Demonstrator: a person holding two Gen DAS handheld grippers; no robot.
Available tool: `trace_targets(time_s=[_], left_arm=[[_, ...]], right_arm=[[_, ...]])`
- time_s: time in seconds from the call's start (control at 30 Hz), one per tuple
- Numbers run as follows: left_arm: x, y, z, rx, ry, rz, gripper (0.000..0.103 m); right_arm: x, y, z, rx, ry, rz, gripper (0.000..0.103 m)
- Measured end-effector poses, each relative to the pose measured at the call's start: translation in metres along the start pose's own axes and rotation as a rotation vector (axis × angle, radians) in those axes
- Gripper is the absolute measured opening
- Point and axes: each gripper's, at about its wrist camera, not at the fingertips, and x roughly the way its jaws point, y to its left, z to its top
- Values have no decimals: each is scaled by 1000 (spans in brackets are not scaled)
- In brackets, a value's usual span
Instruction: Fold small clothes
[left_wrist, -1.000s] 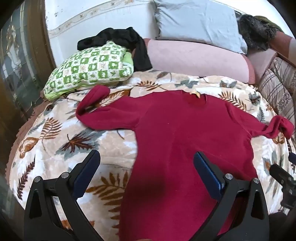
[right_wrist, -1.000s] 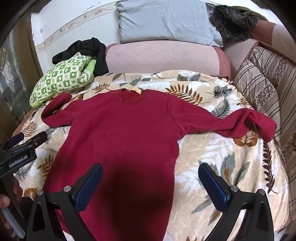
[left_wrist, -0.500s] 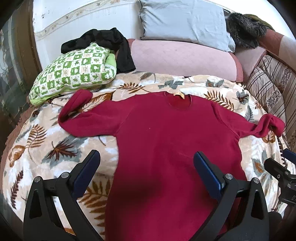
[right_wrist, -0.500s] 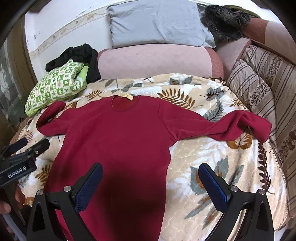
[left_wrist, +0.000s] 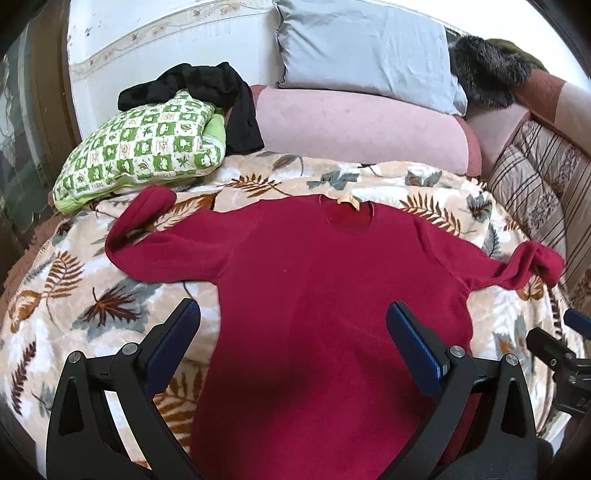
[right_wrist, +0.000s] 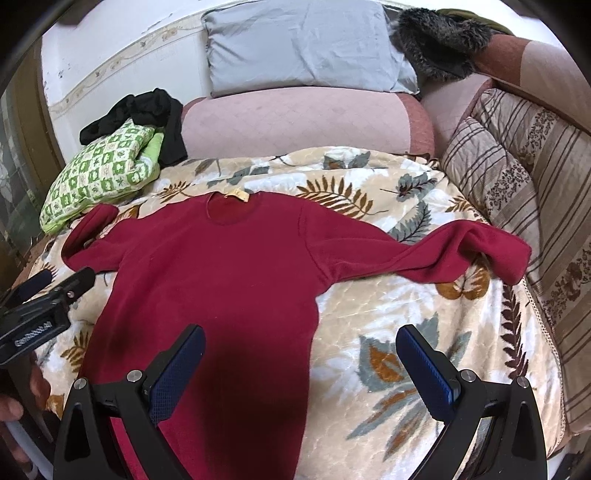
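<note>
Your red sweater (left_wrist: 325, 295) lies flat, front up, on the leaf-print blanket (left_wrist: 74, 295), collar toward the pink bolster (left_wrist: 351, 133), both sleeves spread out with cuffs doubled back. Its hem is cut off at the bottom edge of both views, so the lower end can't be read. Your left gripper (left_wrist: 293, 332) hangs over the sweater's body, fingers spread wide, holding nothing. Your right gripper (right_wrist: 301, 360) is also spread and empty, over the sweater's right edge and the blanket beside it. Beyond the sweater's left sleeve sits a green checked pillow (left_wrist: 144, 144) with a black garment (left_wrist: 221, 96) half hidden behind it.
</note>
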Motion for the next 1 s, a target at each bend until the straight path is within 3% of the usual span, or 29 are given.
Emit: trace_targets(time_s=[0.43,1.0], left_arm=[[9,6,-7,-20,43,5,102],[-5,15,8,-9,15,20,102]], right_arm=[[7,2,-5,16,22,18,102],[4,13,9,7,33,26,102]])
